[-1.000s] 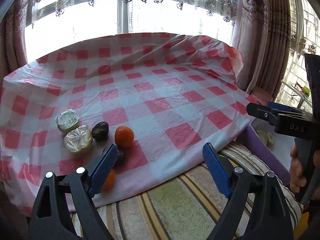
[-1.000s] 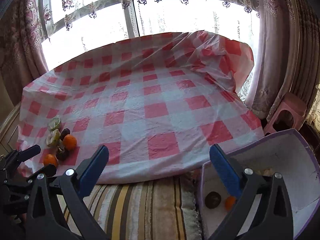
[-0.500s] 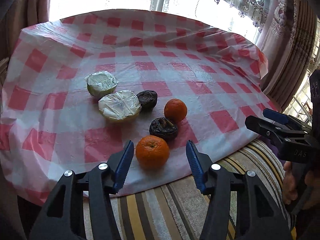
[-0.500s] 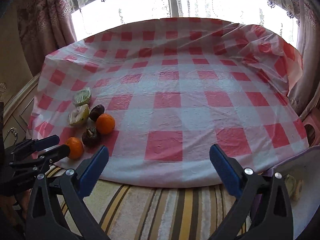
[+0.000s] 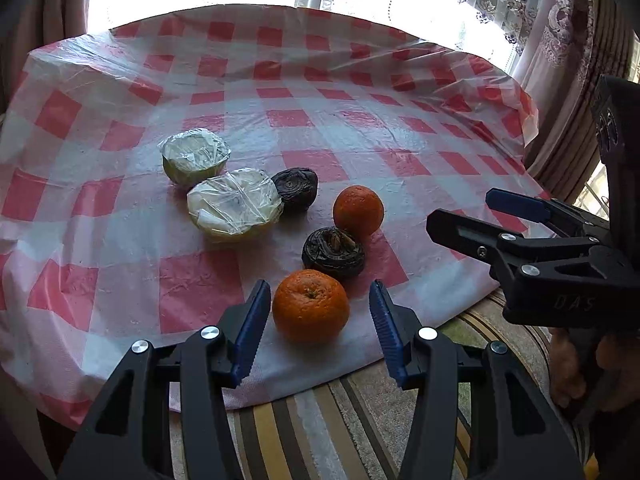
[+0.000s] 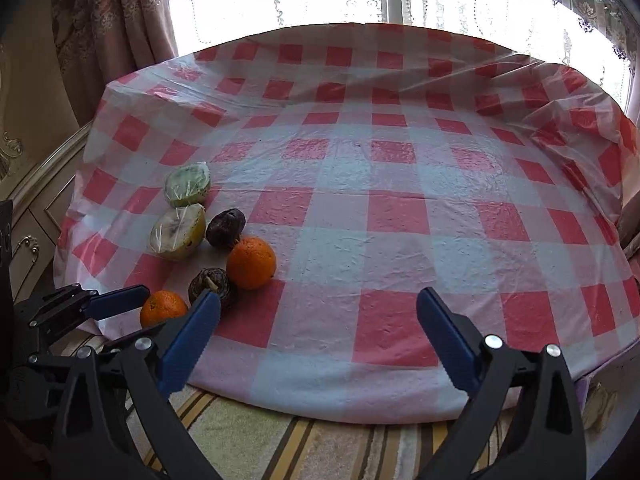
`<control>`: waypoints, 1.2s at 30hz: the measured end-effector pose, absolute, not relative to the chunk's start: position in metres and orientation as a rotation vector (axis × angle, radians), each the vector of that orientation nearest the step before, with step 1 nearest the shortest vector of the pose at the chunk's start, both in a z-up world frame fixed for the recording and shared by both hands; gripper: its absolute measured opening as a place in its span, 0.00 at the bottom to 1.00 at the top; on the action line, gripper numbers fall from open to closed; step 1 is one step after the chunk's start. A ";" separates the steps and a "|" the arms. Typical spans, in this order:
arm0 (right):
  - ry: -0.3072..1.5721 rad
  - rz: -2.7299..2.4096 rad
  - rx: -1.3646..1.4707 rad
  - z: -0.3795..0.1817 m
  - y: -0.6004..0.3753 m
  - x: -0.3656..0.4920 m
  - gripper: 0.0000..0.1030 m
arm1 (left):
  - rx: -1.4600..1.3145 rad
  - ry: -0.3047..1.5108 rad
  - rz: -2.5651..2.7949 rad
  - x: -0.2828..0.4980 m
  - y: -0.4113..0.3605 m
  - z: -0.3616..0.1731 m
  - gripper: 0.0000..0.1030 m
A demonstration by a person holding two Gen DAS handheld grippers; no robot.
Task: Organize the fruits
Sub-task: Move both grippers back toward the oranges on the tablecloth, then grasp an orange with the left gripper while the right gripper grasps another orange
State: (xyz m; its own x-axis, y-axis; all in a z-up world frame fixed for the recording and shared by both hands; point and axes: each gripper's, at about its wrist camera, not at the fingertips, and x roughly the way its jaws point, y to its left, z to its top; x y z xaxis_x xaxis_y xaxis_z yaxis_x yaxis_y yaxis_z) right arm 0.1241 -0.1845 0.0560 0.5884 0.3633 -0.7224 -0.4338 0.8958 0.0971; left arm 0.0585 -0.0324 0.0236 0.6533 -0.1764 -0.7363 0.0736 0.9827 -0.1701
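Observation:
Several fruits lie on the red-checked tablecloth (image 5: 360, 120). A near orange (image 5: 311, 305) sits by the front edge, between the blue fingers of my open left gripper (image 5: 316, 320), untouched. Behind it lie a dark wrinkled fruit (image 5: 333, 253), a second orange (image 5: 358, 210), another dark fruit (image 5: 296, 189) and two plastic-wrapped cut fruits (image 5: 234, 206) (image 5: 195, 156). My right gripper (image 6: 318, 328) is open and empty over the table's front edge; it shows at the right of the left wrist view (image 5: 504, 216). The near orange (image 6: 163, 313) shows beside the left gripper (image 6: 120, 312).
A striped rug (image 6: 320, 448) covers the floor in front of the table. Curtains (image 6: 116, 20) and a bright window stand behind. A wooden cabinet (image 6: 24, 200) is at the left. A purple box's edge (image 6: 592, 396) with something pale inside peeks in at lower right.
My left gripper has moved in to the fruit cluster and narrowed around the near orange. My right gripper has swung left, away from the purple box, toward the table.

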 end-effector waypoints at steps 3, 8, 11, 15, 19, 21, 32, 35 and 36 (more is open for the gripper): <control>0.830 0.480 -0.102 0.053 -0.173 0.129 0.92 | -0.124 0.856 -0.139 0.060 -0.033 0.020 0.44; 0.843 0.496 -0.119 0.050 -0.158 0.138 0.88 | -0.117 0.855 -0.127 0.060 -0.032 0.018 0.38; 0.858 0.508 -0.122 0.046 -0.150 0.143 0.85 | -0.113 0.866 -0.129 0.061 -0.033 0.014 0.38; 0.885 0.521 -0.117 0.041 -0.142 0.150 0.77 | -0.133 0.862 -0.143 0.061 -0.029 0.011 0.38; 0.911 0.535 -0.116 0.035 -0.135 0.155 0.69 | -0.140 0.851 -0.139 0.059 -0.028 0.011 0.38; 0.922 0.544 -0.114 0.033 -0.133 0.158 0.65 | -0.149 0.845 -0.131 0.058 -0.026 0.011 0.38; 0.944 0.589 -0.090 0.030 -0.127 0.162 0.50 | -0.188 0.822 -0.100 0.056 -0.018 0.013 0.38; 0.971 0.627 -0.030 0.027 -0.132 0.167 0.45 | -0.188 0.822 -0.099 0.056 -0.017 0.013 0.38; 0.975 0.645 -0.016 0.026 -0.133 0.168 0.40 | -0.188 0.822 -0.099 0.056 -0.017 0.013 0.38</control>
